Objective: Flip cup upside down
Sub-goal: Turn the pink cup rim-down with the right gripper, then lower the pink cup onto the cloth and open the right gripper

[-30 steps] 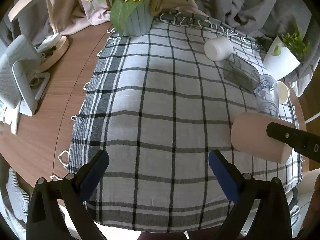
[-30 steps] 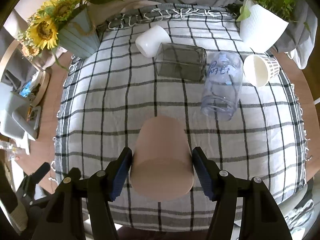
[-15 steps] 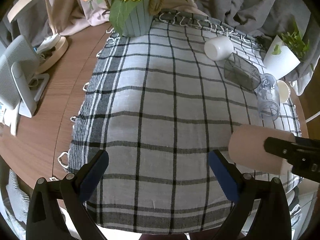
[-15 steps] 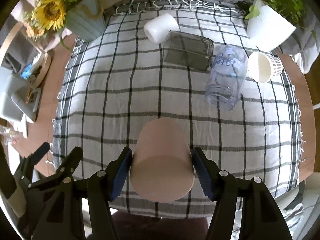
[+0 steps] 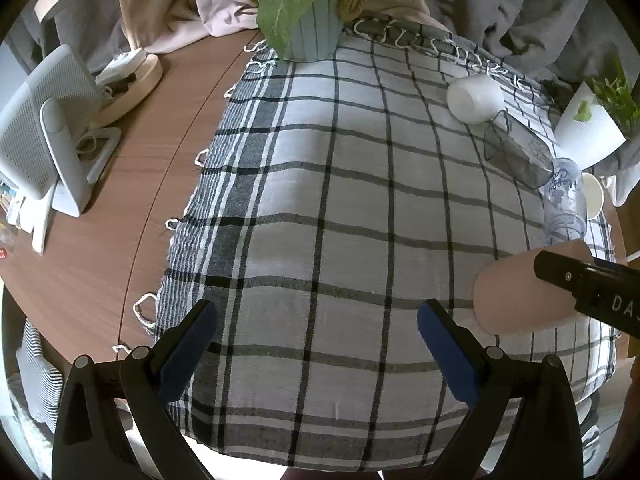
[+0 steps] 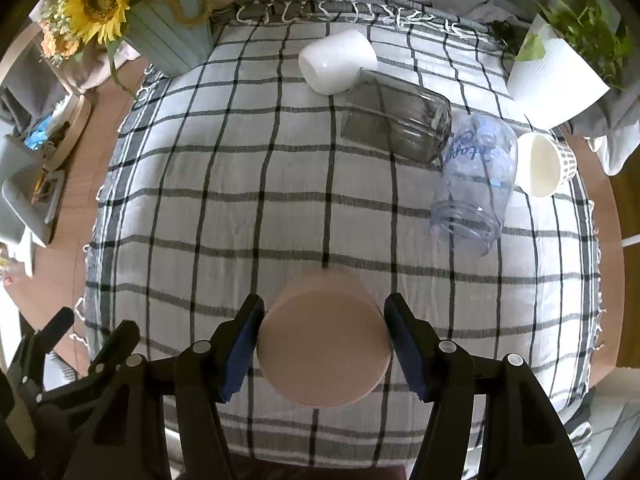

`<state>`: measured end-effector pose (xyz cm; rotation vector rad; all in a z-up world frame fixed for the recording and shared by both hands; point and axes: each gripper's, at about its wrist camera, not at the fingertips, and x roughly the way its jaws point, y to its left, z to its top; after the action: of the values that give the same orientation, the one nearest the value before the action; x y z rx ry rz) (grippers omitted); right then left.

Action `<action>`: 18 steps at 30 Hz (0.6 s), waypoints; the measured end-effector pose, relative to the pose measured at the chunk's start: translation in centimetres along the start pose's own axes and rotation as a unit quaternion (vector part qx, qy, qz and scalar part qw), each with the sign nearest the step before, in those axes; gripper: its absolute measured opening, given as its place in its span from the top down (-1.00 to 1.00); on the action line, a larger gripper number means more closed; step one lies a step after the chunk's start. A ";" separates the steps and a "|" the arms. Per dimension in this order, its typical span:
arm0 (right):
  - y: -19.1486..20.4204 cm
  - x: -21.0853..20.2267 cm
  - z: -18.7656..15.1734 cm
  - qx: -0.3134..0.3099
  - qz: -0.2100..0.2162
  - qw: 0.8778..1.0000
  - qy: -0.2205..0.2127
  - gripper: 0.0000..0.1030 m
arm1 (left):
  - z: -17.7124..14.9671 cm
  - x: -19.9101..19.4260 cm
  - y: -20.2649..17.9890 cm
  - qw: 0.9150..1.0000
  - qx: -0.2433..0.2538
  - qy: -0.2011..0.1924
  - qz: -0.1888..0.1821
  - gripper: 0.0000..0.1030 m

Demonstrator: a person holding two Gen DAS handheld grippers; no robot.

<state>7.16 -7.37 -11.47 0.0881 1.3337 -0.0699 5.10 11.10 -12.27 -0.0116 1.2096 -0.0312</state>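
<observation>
My right gripper (image 6: 324, 344) is shut on a pink cup (image 6: 324, 354), its flat base facing the camera, held above the near part of the checked cloth (image 6: 240, 208). In the left wrist view the pink cup (image 5: 516, 292) shows at the right, lying sideways in the air with the right gripper's black finger across it. My left gripper (image 5: 316, 344) is open and empty over the cloth's near edge, to the left of the cup.
A white cup (image 6: 338, 60), a dark glass jar (image 6: 396, 120), a clear plastic jar (image 6: 476, 176) and a small white cup (image 6: 542, 164) lie on their sides at the back right. A sunflower pot (image 6: 168, 40) and a white plant pot (image 6: 552, 80) stand at the back corners.
The right gripper has tipped the pink cup further, so its base now faces the camera more squarely, and lifted it slightly nearer. The left gripper has stayed open in place.
</observation>
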 end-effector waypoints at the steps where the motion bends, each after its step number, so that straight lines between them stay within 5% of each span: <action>1: 0.0 0.1 0.0 0.001 0.000 1.000 -0.001 -0.21 | 0.0 0.0 0.0 1.000 0.001 0.000 0.001 -0.98; 7: -0.3 0.1 0.1 0.013 0.010 1.000 -0.004 -0.22 | 0.4 -0.3 -0.1 1.000 0.004 -0.007 0.014 -0.98; 11: -0.4 -0.7 -0.3 0.018 0.009 1.000 -0.019 -0.50 | 0.5 -1.0 -0.8 1.000 0.016 -0.015 0.018 -0.98; 18: -1.4 -5.3 -2.5 0.036 -0.004 0.996 -0.085 -0.65 | 0.6 -3.7 -2.3 0.999 0.035 -0.040 0.011 -0.98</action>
<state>3.35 -8.52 -6.92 0.1354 1.1625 -0.1293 4.33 8.87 -8.56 0.0616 1.1280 -0.0532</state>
